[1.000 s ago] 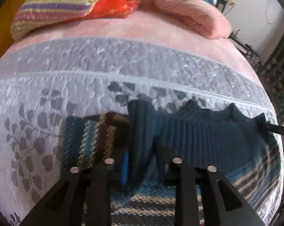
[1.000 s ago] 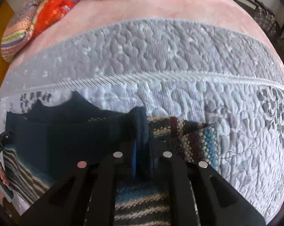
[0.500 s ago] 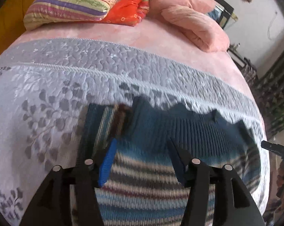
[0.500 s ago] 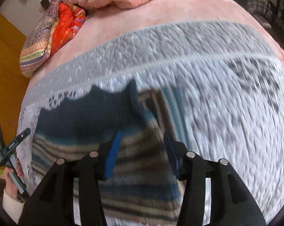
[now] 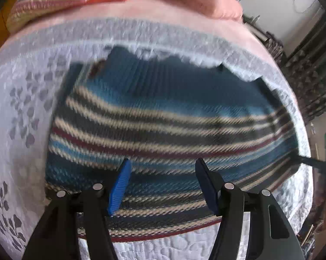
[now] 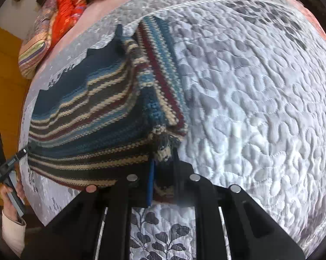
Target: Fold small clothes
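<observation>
A grey-white quilted bedspread (image 6: pixel 260 108) covers the bed, and the striped knitted sweater (image 5: pixel 163 119) lies folded on it, near its front edge. Over the sweater's near hem the left gripper (image 5: pixel 163 173) hovers with its jaws spread wide and empty. At the sweater's folded corner the right gripper (image 6: pixel 163 169) has its jaws pressed together, pinching the knit.

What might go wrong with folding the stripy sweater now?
1. Only the right tongs pinch the sweater, at its near corner. The left tongs are open above it, holding nothing, so a pull may drag it crooked.
2. The knit looks bunched near that corner, so the fold could come out lumpy.
3. The sweater's side lies close to the edge of the quilt, so it might slip off there.
</observation>
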### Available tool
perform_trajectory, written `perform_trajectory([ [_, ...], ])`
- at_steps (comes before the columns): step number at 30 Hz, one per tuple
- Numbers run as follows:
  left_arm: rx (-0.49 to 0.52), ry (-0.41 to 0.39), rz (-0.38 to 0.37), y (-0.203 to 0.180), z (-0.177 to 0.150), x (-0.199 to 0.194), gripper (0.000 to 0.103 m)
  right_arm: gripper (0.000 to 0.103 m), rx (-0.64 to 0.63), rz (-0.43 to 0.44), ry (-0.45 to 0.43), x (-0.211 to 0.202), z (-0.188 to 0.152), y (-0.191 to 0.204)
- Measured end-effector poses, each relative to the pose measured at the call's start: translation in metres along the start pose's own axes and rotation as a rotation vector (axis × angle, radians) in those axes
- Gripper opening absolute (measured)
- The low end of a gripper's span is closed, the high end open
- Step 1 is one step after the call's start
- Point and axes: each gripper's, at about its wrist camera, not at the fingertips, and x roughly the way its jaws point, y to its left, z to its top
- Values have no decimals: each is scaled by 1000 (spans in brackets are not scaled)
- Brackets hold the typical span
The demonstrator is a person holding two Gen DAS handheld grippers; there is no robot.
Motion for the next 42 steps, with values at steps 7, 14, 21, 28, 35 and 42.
perform_trajectory([
  [7, -35, 11, -16, 14, -10, 11, 62, 14, 10, -23, 7, 13, -6, -9],
  [14, -45, 2, -29, 17, -13, 12, 63, 19, 16, -27, 9, 16, -4, -9],
  [21, 1, -2, 0, 11, -15, 14, 63, 27, 48, 14, 10, 16, -3, -18],
  [28, -52, -17, -33, 3, -5, 1, 63, 57, 83, 126, -67, -16, 17, -24],
  [35, 7, -41, -96, -47, 17, 1, 63, 64, 107, 154, -50, -3, 43, -33],
  [42, 15, -12, -126, -81, 28, 23, 63, 68, 109, 176, -15, 21, 54, -34],
])
